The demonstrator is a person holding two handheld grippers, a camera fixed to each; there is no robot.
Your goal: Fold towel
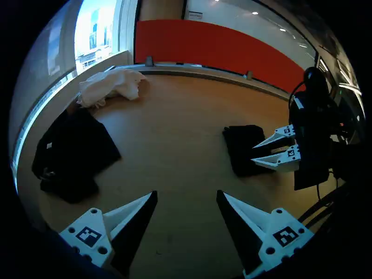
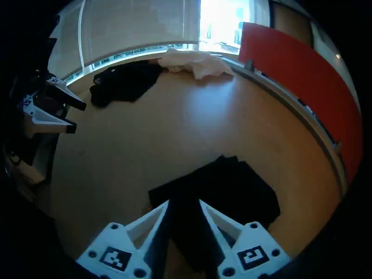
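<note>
Black towel point(image 2: 237, 190): laid as a compact, folded dark block on the table point(image 1: 186, 121), toward the edge that runs below the red panel point(image 1: 218, 46) and well apart from the window-side edge.
Right gripper point(image 2: 183, 204): set low over the near end of the towel, its fingers drawn close together with dark cloth between them. Whether both pads actually press on the cloth cannot be told.
Reason for that hold: it is judged that a fold is being steadied or taken up at this end, so that the layers are kept from sliding on the smooth wood.
Left gripper point(image 1: 186, 195): held above bare wood with its fingers spread wide and nothing between them, facing the towel from across the table.
Reason for that stance: it is judged to be kept free and ready, so that another edge can be taken once it is brought closer.
Progress: the towel is judged already well folded, since no loose corner is seen trailing from it.
Crumpled black cloth point(image 1: 74, 149): left unfolded along the window-side edge, far from both grippers.
White cloth heap point(image 1: 111, 86): bunched in the far corner, where the window-side edge meets the red-panel edge.
In the way: nothing is seen between the left gripper and the towel but open wood. The two other cloths are well clear of the work.
</note>
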